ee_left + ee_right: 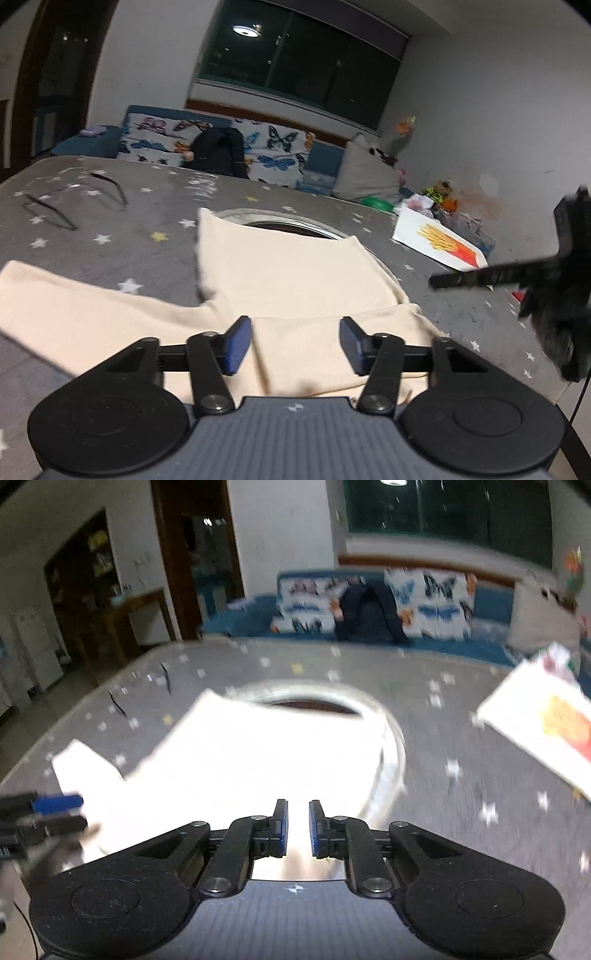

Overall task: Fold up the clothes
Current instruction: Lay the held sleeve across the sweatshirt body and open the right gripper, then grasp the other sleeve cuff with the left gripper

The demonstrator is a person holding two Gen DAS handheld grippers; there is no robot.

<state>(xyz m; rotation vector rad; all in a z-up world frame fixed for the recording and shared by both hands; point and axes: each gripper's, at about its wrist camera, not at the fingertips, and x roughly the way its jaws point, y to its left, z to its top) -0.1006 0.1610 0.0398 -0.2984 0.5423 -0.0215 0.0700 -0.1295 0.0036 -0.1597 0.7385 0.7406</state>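
A cream garment point(280, 280) lies partly folded on the grey star-patterned table point(110, 206), one sleeve stretched out to the left. My left gripper point(295, 341) is open just above its near edge, holding nothing. The garment looks washed-out white in the right wrist view point(258, 753). My right gripper point(298, 829) hovers over its near edge with the pads a small gap apart and nothing between them. The right gripper also shows blurred at the right of the left wrist view point(554, 273); the left gripper shows at the left edge of the right wrist view point(40, 812).
A round opening point(291, 225) in the table lies under the garment's far edge. A white paper with an orange drawing point(443, 247) lies at the right. Glasses point(74, 199) lie at the far left. A butterfly-print sofa point(221, 147) with a dark bag stands behind.
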